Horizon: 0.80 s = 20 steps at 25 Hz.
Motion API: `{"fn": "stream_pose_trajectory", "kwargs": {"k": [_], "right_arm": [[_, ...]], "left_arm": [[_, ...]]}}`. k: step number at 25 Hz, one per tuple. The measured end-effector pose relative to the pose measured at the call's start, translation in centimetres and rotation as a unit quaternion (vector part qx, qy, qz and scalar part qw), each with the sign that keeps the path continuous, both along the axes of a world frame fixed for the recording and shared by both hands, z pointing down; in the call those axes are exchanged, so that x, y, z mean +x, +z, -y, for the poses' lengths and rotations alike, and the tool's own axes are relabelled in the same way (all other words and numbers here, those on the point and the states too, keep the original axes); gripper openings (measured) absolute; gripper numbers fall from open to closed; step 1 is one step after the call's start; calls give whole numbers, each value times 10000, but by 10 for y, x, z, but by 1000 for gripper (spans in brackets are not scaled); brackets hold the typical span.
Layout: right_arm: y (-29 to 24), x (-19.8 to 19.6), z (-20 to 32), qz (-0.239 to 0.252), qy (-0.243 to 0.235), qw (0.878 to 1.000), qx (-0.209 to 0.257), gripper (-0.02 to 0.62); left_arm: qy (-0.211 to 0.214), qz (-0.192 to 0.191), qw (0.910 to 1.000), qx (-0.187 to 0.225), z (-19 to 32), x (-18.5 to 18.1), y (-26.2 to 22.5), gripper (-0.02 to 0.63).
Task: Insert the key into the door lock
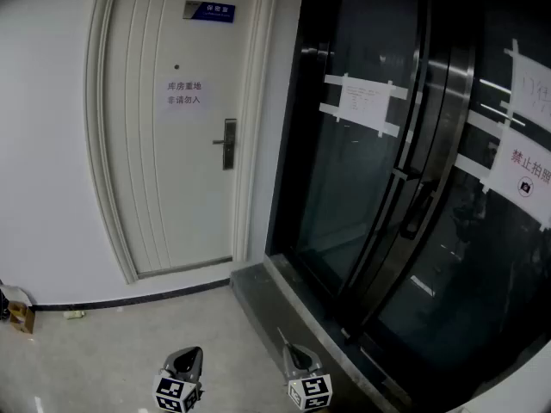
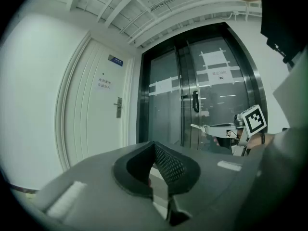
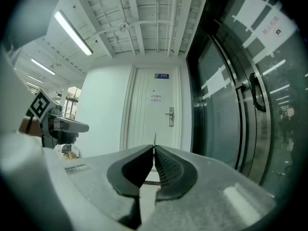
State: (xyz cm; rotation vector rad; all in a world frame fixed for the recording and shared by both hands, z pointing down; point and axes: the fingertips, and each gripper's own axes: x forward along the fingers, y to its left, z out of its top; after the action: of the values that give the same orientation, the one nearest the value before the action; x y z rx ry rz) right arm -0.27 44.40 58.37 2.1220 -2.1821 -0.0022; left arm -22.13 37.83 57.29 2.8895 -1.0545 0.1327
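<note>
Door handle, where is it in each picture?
Head view: handle upper left of middle, on the door's right side.
Left gripper view: handle left of middle.
Right gripper view: handle just right of middle.
Shared landmark: the blue sign atop the same door.

Matt white door, metal lock plate, glossy glass doors.

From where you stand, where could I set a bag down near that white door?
The pale floor before the white door is bare, up to the dark threshold of the glass doors on the right. Small clutter sits only by the left wall.
</note>
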Motion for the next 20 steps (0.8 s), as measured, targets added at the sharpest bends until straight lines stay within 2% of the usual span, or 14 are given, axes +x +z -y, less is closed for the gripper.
{"fn": "stream_pose_trajectory", "kwargs": {"k": [10,20], "right_arm": [[-1,-11,10,110,-88,9999,-10,11],[-8,-21,11,77,113,9999,88,11]], "left_arm": [[-126,-21,9999,7,16,-14,11,2],[34,-85,9999,40,19,-25,6,2]]}}
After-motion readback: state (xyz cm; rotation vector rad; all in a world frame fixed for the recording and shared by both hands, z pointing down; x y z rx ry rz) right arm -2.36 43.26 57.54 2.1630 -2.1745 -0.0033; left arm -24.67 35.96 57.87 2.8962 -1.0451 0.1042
